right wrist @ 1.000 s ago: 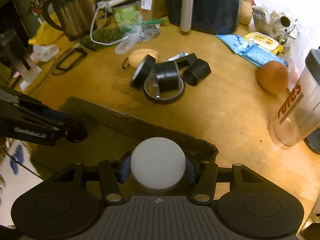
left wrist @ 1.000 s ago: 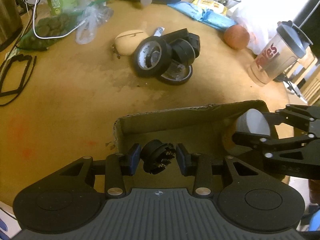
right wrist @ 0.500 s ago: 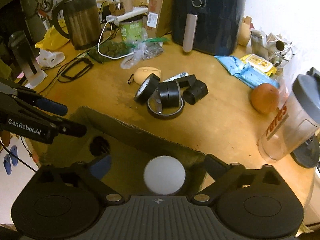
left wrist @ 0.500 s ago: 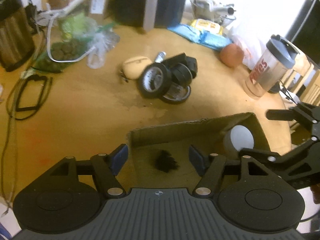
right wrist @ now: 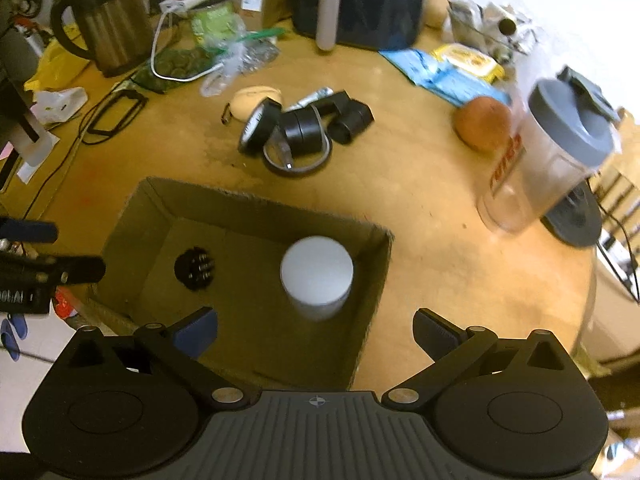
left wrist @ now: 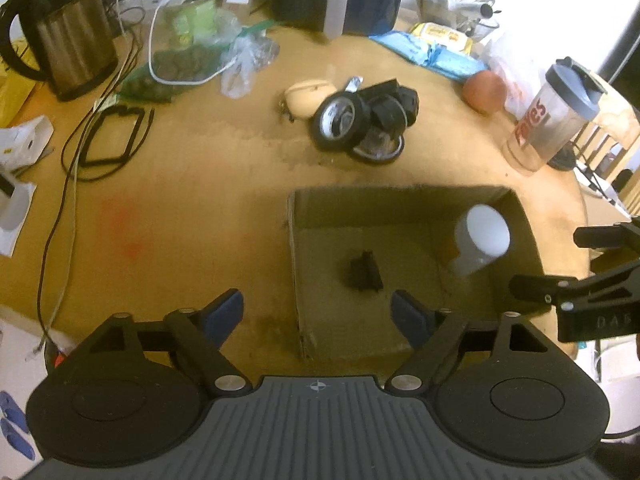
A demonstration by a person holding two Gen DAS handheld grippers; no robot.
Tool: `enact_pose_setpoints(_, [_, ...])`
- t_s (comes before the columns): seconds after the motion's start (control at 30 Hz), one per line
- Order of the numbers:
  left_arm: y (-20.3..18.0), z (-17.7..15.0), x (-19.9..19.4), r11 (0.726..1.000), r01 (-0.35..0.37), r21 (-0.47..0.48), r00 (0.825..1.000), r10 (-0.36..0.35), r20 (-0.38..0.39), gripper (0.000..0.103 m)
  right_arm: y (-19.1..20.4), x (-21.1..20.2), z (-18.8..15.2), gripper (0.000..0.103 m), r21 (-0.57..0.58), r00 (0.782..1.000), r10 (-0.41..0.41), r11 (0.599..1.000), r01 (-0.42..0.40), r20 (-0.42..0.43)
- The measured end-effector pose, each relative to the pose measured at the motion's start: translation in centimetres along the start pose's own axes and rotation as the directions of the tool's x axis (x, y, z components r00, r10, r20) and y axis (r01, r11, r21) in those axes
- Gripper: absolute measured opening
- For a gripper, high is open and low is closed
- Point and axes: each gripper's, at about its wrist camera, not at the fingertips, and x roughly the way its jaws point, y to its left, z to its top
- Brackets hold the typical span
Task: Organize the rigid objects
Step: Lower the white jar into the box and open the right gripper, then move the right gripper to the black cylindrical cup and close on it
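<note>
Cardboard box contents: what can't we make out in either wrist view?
- Small black part: blurred in left wrist view, dark and tiny in right; type unreadable.
- White cylinder: motion-blurred; base hidden by its own top.
- Cardboard box near wall: covered by right tool body.

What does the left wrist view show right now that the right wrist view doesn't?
Only the left wrist view: the left gripper with its jaws open, empty.
Only the right wrist view: the right gripper with its jaws open, empty.
Both: the brown cardboard box, the white cylindrical container and small black ribbed part inside it, and the black tape rolls beyond.
</note>
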Motion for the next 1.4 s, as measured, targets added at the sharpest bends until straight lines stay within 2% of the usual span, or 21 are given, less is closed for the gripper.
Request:
enact_pose_setpoints(0.17, [-0.1,-1.2,-0.2,1.000,-0.003,-0.024,1.000,0.002,-0.024,0.086,0.3,0.1,-0.8,0.103,0.037,1.000,-0.008,0.999,0.009,-0.022])
enact_pose_setpoints(0.33, [0.0,-1.8,-0.2,0.999,-0.011,-0.037,0.999,0.009,-0.045,0.099,0.6,-0.1,-1.1,0.103,0.042,1.000,-0.015,0.999,0.017,-0.026])
enact_pose_setpoints(0.73, [0.0,-1.3,0.3,0.998,0.000,-0.068,0.997,-0.005,-0.073,0.099,-0.6,0.2,-0.6,0.103,0.061,0.998,-0.056,0.996,0.057,-0.028])
enact_pose_setpoints(1.13, [0.4,0.9,0.7,0.993,-0.022,-0.117,0.998,0.016,-0.054,0.099,-2.1,1.2,2.1,0.103,0.032,0.998,-0.064,0.997,0.063,0.011])
enact_pose_setpoints(1.4, [0.6,2.6,0.9,0.991,-0.029,-0.129,0.999,0.025,-0.037,0.099,-2.9,1.7,4.9,0.103,-0.047,0.994,-0.093,0.994,0.096,0.051])
